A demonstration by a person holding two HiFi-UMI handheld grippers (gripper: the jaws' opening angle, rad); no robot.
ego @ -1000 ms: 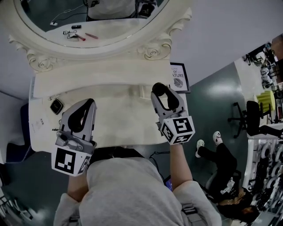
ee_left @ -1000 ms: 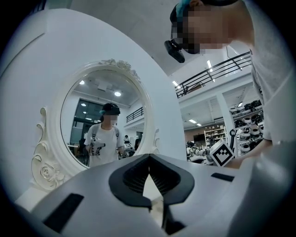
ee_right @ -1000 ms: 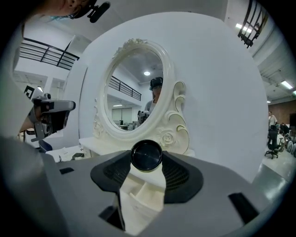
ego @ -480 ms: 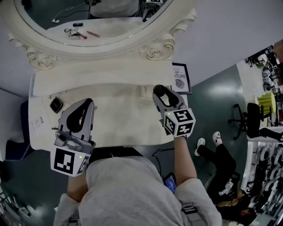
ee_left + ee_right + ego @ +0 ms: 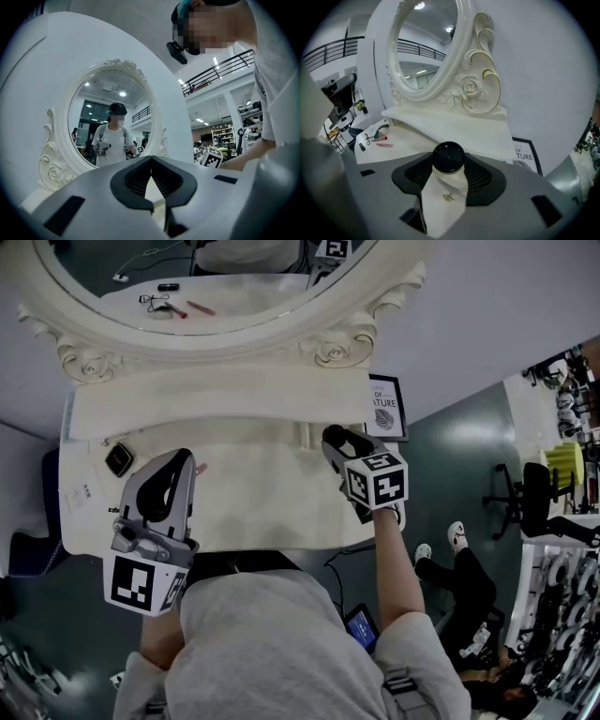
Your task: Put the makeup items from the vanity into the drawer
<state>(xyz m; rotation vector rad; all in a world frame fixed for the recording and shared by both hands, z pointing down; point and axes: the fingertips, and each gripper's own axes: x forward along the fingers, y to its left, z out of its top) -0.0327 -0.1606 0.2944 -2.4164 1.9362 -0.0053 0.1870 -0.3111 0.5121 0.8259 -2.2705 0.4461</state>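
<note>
Below the mirror (image 5: 234,287), the left tongs (image 5: 151,158) are held pressed together, seemingly empty, and loose makeup items (image 5: 380,138) are seen on the vanity (image 5: 272,493) under the mirror's left edge. Under its right edge, a black-capped item (image 5: 448,157) is pinched at the tips of the right tongs (image 5: 448,161). It is best gripped firmly and lowered gently into the drawer.

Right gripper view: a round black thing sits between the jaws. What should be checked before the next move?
1. Grip: round black item held between the jaws of the right gripper: ok.
2. Spare hand: left gripper empty, jaws together: ok.
3. Target: drawer open and ready: cannot tell.
4. Path: small gold thing below the held item, maybe in the way: cannot tell.
5. Job done: vanity cleared of makeup: not ok; black square item and pink sticks lie there.
</note>
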